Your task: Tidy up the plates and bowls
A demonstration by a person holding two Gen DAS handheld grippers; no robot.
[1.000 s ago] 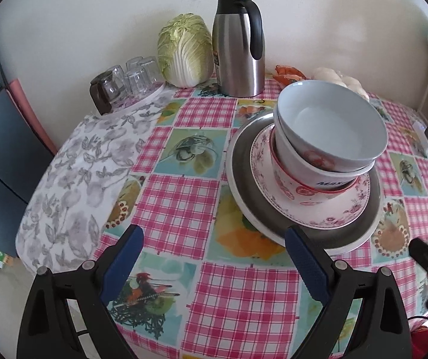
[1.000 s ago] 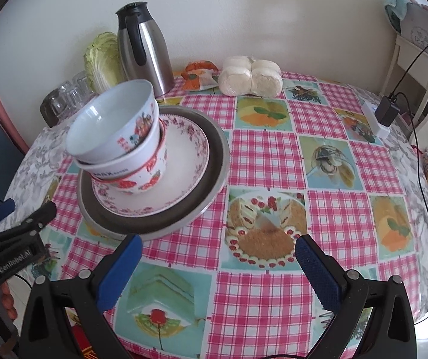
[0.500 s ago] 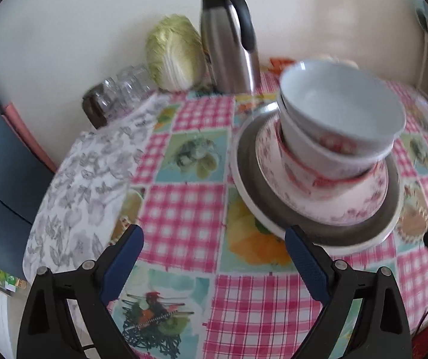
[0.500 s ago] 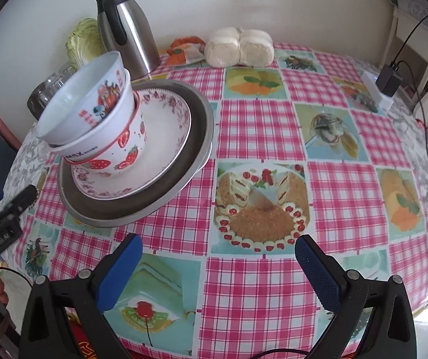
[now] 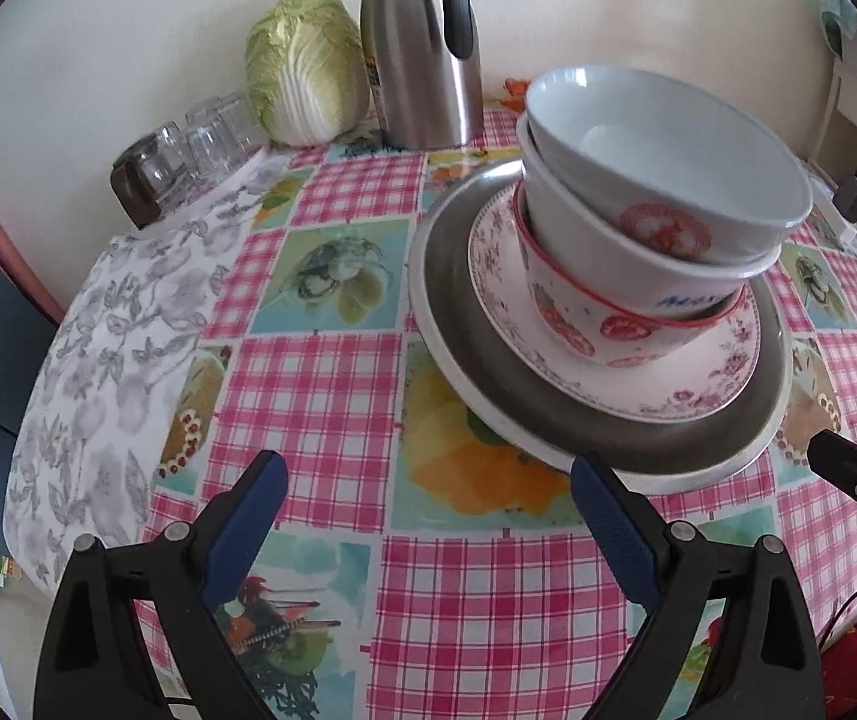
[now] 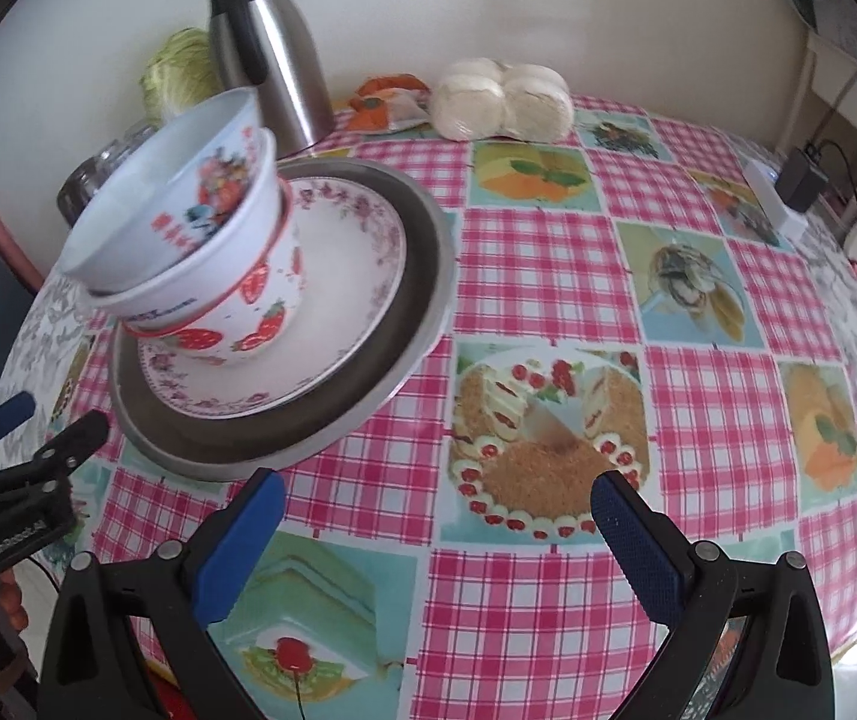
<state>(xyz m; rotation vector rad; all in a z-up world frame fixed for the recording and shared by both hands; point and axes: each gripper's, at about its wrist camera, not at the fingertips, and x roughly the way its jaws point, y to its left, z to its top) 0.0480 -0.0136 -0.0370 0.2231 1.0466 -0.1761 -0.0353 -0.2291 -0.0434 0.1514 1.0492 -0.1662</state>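
Observation:
A stack stands on the checked tablecloth. A wide grey metal plate point(image 5: 488, 372) point(image 6: 404, 300) carries a white floral plate point(image 5: 506, 312) point(image 6: 344, 276). On that sit a strawberry-printed bowl point(image 5: 584, 324) point(image 6: 248, 312) and two white bowls nested in it, the top one point(image 5: 668, 150) point(image 6: 170, 192) tilted. My left gripper point(image 5: 428, 510) is open and empty, just in front of the metal plate's near rim. My right gripper point(image 6: 434, 516) is open and empty, in front and to the right of the stack.
A steel thermos jug point(image 5: 422, 54), a cabbage point(image 5: 302, 66) and several upturned glasses point(image 5: 188, 144) stand at the back. Bagged buns point(image 6: 500, 96) and an orange packet point(image 6: 386, 102) lie behind the stack. A charger and cable point(image 6: 800, 186) lie at the right edge.
Both grippers have moved closer to the stack, which now looms larger. The right view has swung so the stack sits further left. Nothing was grasped.

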